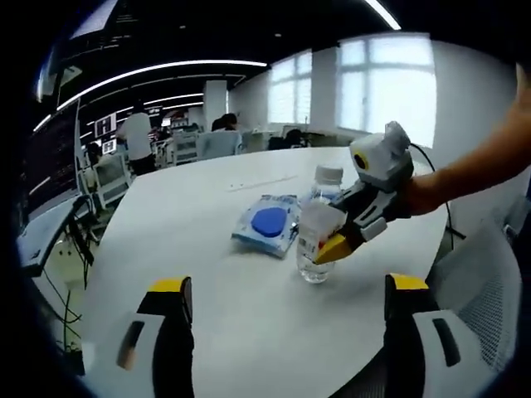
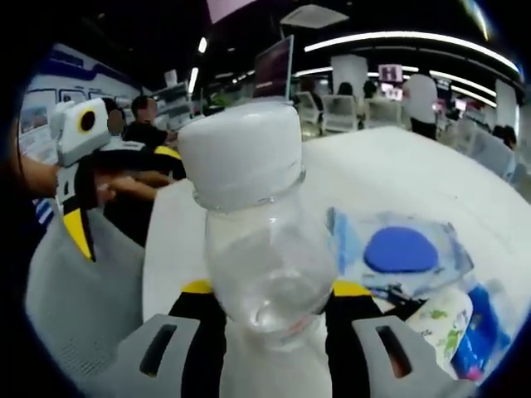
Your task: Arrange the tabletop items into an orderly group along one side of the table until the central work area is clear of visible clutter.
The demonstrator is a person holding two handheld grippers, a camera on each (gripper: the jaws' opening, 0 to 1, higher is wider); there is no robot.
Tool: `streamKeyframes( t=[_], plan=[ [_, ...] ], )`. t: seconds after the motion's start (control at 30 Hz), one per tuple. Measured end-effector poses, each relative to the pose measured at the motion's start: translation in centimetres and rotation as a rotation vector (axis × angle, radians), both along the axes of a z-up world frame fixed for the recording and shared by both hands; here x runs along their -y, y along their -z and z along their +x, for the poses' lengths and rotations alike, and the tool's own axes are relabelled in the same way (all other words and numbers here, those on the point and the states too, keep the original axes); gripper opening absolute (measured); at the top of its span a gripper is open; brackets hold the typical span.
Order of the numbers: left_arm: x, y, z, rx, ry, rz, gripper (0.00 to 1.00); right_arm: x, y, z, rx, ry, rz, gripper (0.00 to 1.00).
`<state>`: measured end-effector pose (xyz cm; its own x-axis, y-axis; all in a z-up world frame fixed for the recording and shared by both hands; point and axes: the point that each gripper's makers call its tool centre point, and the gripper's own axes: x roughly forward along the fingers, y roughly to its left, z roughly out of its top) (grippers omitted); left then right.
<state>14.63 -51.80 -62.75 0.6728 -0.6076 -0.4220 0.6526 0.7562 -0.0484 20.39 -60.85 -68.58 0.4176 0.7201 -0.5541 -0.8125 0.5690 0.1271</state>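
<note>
Left gripper view: left gripper [image 1: 284,311] sits at 6 o'clock, jaws wide apart, nothing between them, hovering above the table [image 1: 191,215]. Right gripper [image 1: 353,228] enters from 3 o'clock, w/ jaws closed around a clear water bottle [image 1: 318,228] standing upright near table centre. A blue packet [image 1: 267,222] lies flat just beside the bottle, at its 9 o'clock.

Right gripper view: bottle [image 2: 257,240] is at centre, white cap up, body pinched between the yellow-tipped jaws at 6 o'clock. Packet [image 2: 402,250] lies at 3 o'clock; another small printed wrapper [image 2: 440,319] at 4 o'clock, approx. touching it. Left gripper [image 2: 79,178] shows at 9 o'clock.

Status: early. Bottle is gripped but stands mid-table; packet & wrapper untouched, centre not cleared. Remaining: move all items to one edge, group them.
</note>
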Motion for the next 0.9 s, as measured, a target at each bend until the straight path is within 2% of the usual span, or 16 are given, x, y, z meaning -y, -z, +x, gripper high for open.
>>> streamKeyframes(
  t=[0.37,0.47,0.7,0.9],
  plan=[
    [-0.5,-0.3,-0.4,0.006,-0.01,0.024,0.99,-0.8,-0.1,0.2,-0.006,0.006,-0.015,0.41],
    [-0.6,-0.1,-0.7,0.003,-0.005,0.039,0.99,-1.2,-0.5,0.1,-0.017,0.005,0.01,0.41],
    [-0.7,0.0,-0.6,0.001,-0.009,0.038,1.0,-3.4,-3.3,1.0,0.02,-0.041,0.038,0.41],
    [-0.6,-0.3,-0.7,0.012,-0.009,0.031,1.0,-5.4,-5.6,3.5,0.05,-0.068,0.072,0.41]
  ],
)
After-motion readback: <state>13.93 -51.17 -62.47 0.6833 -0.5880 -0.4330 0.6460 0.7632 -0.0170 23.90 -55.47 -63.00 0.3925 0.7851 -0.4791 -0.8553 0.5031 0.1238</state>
